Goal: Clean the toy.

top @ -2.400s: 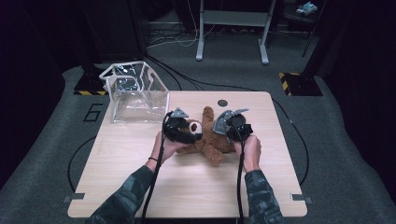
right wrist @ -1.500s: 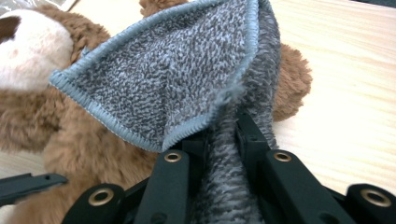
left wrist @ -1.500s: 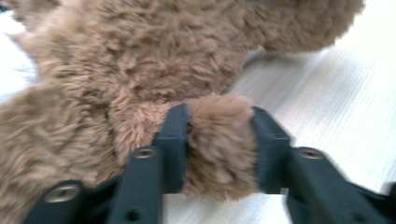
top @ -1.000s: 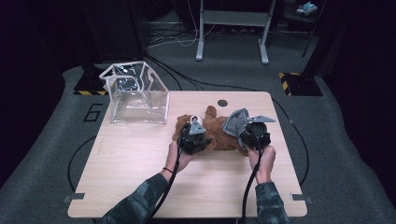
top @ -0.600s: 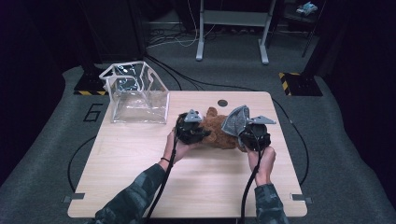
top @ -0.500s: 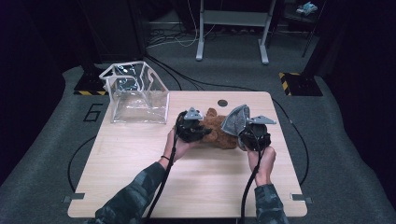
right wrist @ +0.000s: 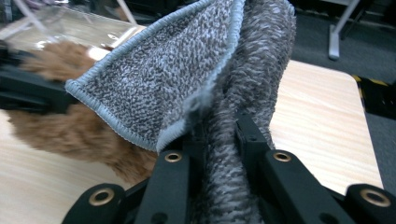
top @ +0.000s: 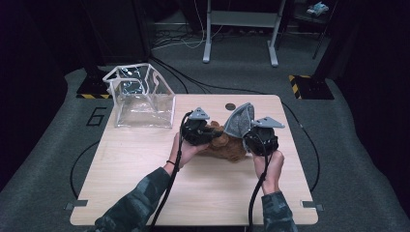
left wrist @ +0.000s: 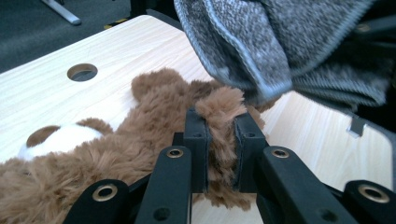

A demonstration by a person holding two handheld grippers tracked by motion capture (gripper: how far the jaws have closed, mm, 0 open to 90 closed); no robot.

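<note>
A brown plush teddy bear (top: 227,145) lies on the wooden table (top: 145,169) between my two grippers. My left gripper (left wrist: 219,140) is shut on a fold of the bear's fur (left wrist: 224,112), and the bear's pale muzzle (left wrist: 60,140) shows at that view's left. My right gripper (right wrist: 219,135) is shut on a grey knitted cloth (right wrist: 187,65), which stands up in a peak (top: 240,118) over the bear's right side. In the high view the left gripper (top: 203,133) sits at the bear's left end and the right gripper (top: 256,140) at its right end.
A clear plastic box (top: 140,96) with white edging stands open at the table's back left. A round hole (top: 230,106) marks the table's far edge. Cables trail from both grippers toward the near edge. Dark floor surrounds the table.
Both hands have risen a little. The grey cloth has been pulled up into a taller peak, and the left gripper has shifted slightly back with the bear's fur in it.
</note>
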